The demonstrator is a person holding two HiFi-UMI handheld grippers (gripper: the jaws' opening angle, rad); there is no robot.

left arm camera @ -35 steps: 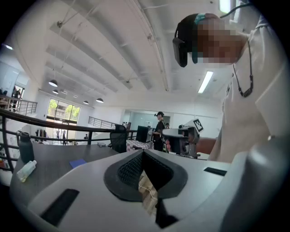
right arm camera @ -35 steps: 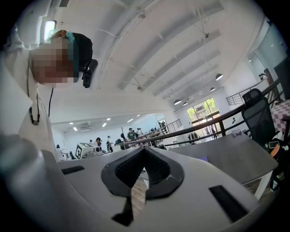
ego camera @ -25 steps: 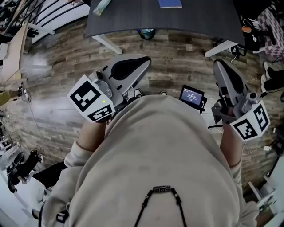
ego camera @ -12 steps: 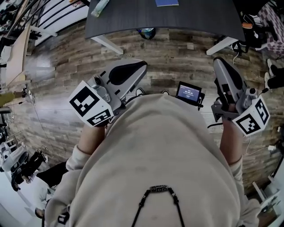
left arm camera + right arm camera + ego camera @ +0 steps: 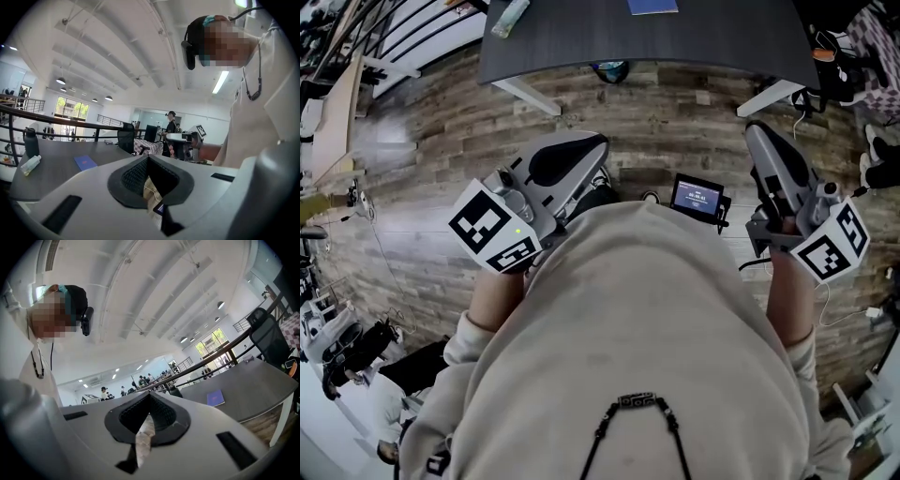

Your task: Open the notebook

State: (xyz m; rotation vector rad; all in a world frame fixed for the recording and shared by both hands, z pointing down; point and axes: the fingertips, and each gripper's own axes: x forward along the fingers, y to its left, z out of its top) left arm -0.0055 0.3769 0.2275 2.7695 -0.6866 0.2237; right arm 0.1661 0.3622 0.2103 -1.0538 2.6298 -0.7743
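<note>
The blue notebook [image 5: 652,6] lies shut on the dark grey table [image 5: 712,37], far ahead of me at the top of the head view. It also shows as a small blue notebook [image 5: 86,162] in the left gripper view and a blue notebook [image 5: 215,398] in the right gripper view. My left gripper [image 5: 598,142] is held close to my body over the wooden floor, jaws together, nothing in them. My right gripper [image 5: 757,133] hangs at the other side, also shut and empty. Both are well short of the table.
A dark bottle [image 5: 30,142] and a small pale tube [image 5: 30,165] stand near the table's left end. White table legs [image 5: 525,92] splay onto the plank floor. A small screen [image 5: 698,199] sits at my waist. A black office chair [image 5: 269,341] stands at the right.
The right gripper has drifted a little and rolled slightly. The left gripper has barely moved. Both stay shut and empty.
</note>
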